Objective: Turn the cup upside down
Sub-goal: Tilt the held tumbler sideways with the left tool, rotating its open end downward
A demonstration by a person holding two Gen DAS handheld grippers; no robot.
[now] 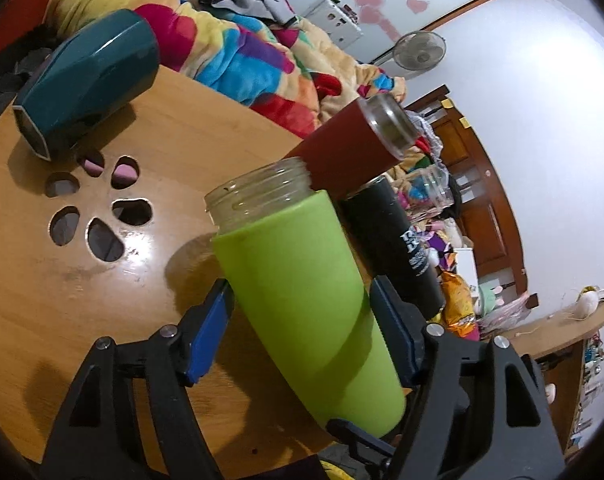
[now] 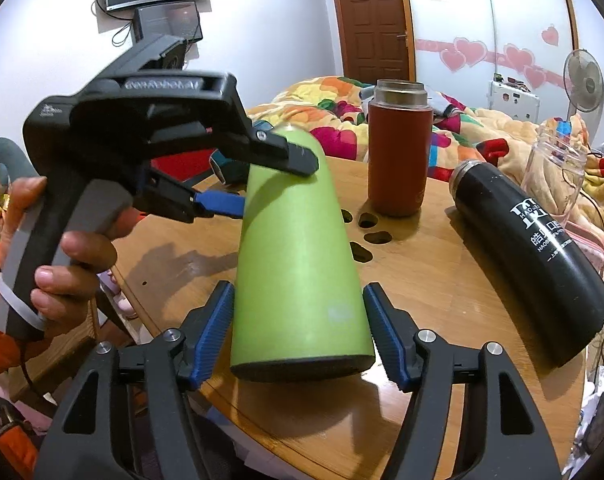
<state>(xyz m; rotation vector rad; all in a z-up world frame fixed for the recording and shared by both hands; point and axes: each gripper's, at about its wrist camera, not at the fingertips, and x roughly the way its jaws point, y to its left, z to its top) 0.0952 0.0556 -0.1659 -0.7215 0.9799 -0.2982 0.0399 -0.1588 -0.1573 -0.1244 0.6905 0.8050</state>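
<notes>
Already the left gripper (image 1: 302, 344) clamps the cup (image 2: 298, 248), tilted mid-flip above the table (image 2: 442, 304) (rim not down); right gripper (image 2: 298, 332) flanks its base, apart.

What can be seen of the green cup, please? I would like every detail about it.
The green cup is a tall clear vessel in a matte lime-green sleeve, with a bare threaded neck, no lid, and a dark base. It seems empty. It is tilted, base toward the right wrist camera, over the round wooden table. The left gripper is closed on its upper part. The right gripper flanks the lower part, its pads slightly apart from the sleeve.
</notes>
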